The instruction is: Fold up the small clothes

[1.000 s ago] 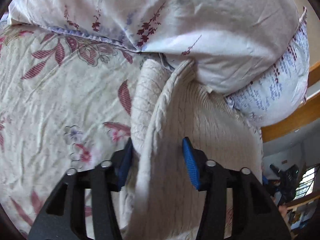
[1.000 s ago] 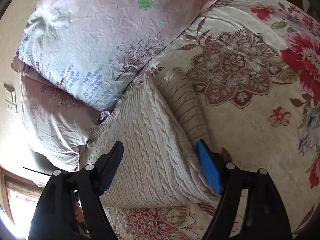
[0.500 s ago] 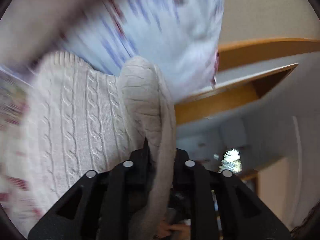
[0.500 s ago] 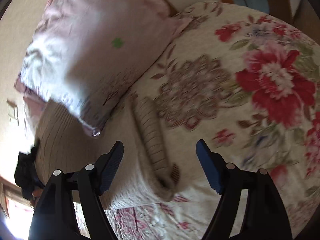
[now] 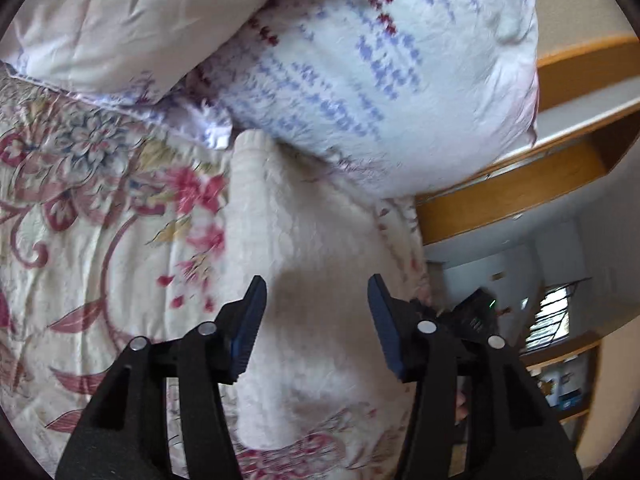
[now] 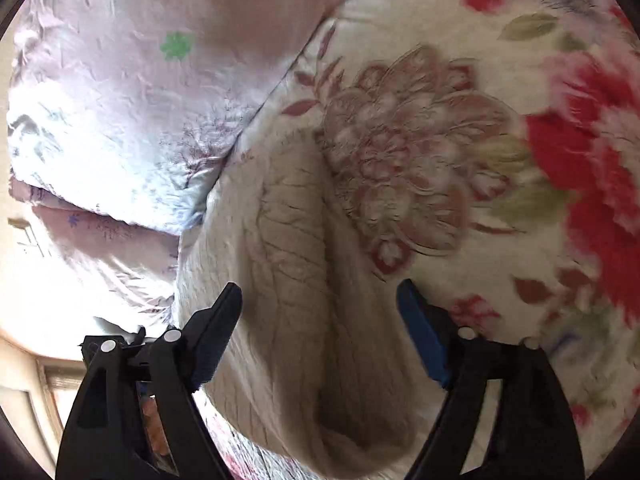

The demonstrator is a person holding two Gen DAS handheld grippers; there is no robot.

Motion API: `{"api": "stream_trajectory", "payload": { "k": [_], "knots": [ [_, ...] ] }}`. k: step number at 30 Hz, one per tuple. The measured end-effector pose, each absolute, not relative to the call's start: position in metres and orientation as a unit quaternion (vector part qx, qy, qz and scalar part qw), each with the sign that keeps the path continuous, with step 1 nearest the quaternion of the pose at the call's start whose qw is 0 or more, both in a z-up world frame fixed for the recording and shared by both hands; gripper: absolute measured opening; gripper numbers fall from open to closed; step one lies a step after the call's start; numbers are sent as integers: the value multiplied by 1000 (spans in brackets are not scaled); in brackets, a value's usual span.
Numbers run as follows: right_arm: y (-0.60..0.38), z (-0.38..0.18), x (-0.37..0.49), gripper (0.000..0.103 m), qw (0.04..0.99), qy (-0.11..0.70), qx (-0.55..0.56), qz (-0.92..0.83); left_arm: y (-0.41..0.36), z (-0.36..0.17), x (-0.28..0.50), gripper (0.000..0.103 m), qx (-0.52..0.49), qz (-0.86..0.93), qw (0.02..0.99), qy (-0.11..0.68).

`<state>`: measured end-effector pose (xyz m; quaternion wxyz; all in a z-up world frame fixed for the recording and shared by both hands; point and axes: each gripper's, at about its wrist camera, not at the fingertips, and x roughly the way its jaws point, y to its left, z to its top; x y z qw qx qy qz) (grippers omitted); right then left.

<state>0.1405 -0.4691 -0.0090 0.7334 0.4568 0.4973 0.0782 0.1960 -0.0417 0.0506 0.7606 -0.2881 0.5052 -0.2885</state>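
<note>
A cream cable-knit sweater [image 5: 304,264] lies folded on the floral bedspread [image 5: 92,248], its far end against the pillows. My left gripper [image 5: 316,320] is open, its blue pads on either side of the sweater's near part, holding nothing. In the right wrist view the same sweater [image 6: 304,320] lies with a folded sleeve along its top. My right gripper [image 6: 320,332] is open above it and empty.
Two pale printed pillows [image 5: 380,80] are stacked at the head of the bed, also in the right wrist view [image 6: 132,92]. A wooden headboard and shelf [image 5: 520,184] stand to the right. The bedspread with large red flowers [image 6: 560,160] stretches to the right of the sweater.
My left gripper was shut on a fold of the sweater and lifting it half a second ago; now it is open and the sweater lies flat. My right gripper stayed open and moved closer over the sweater.
</note>
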Motion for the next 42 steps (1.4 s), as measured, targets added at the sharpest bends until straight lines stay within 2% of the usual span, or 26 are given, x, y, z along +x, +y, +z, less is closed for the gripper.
{"api": "stream_trajectory", "payload": {
  "k": [1,2,3,4,5,9,10,11,12,13,16,17,18,19,21,23,26,28,29,32,33,34,35,38,40,42],
  "knots": [
    [-466,-8,147,88,733,501,452,84,-45,46,191,55,-275,-287,762,511],
    [-461,-9,155,83,730,504,453,92,-49,42,188,57,-266,-286,762,516],
    [-458,-9,161,66,731,498,455,100,-55,44,191,60,-254,-285,765,518],
    [-452,-7,170,22,742,490,446,109,-58,44,189,63,-244,-282,771,517],
    [-450,-3,177,20,756,484,429,101,-64,43,194,66,-239,-280,773,516],
    [-449,15,187,23,791,443,415,74,-87,32,210,66,-235,-266,773,525],
    [-446,15,185,37,787,458,409,66,-89,30,212,66,-234,-262,774,528],
    [-444,12,183,65,783,472,401,60,-92,26,213,66,-231,-257,773,532],
    [-442,9,176,77,781,485,391,53,-96,20,220,67,-231,-256,771,535],
    [-442,6,168,83,780,489,388,53,-104,13,224,67,-231,-254,770,538],
    [-442,-7,152,81,760,492,419,70,-119,5,228,69,-231,-251,772,536],
    [-441,-10,149,60,762,484,424,74,-125,2,230,69,-234,-248,773,535],
    [-436,-14,146,44,754,485,433,92,-127,-1,233,64,-239,-247,773,534],
    [-431,-16,145,37,751,484,439,96,-130,-3,234,60,-243,-246,773,531],
    [-424,-9,140,32,761,468,438,101,-129,-4,238,39,-254,-253,774,522],
    [-413,0,137,27,765,450,444,121,-111,7,231,34,-270,-280,771,504],
    [-377,8,139,24,764,457,422,172,-78,36,213,34,-253,-295,801,456],
    [-342,6,143,27,762,501,362,193,-58,39,205,38,-202,-266,825,457],
    [-332,2,144,33,760,514,347,194,-52,36,203,41,-181,-247,831,464],
    [-329,-5,146,51,753,508,379,176,-31,25,188,41,-148,-191,844,478],
    [-332,-7,147,52,751,500,396,171,-26,25,181,42,-153,-187,848,471],
    [-335,-8,148,49,751,490,411,164,-23,28,174,43,-151,-178,854,465],
    [-335,-8,151,18,760,484,405,153,-22,30,164,47,-143,-168,862,457],
    [-344,-6,162,17,787,494,359,90,-13,36,133,57,-127,-164,870,447],
    [-343,-6,164,18,794,491,355,57,-23,36,113,71,-95,-165,872,450],
    [-343,6,154,26,818,477,319,34,-18,40,90,93,-61,-153,880,446]
  ]
}}
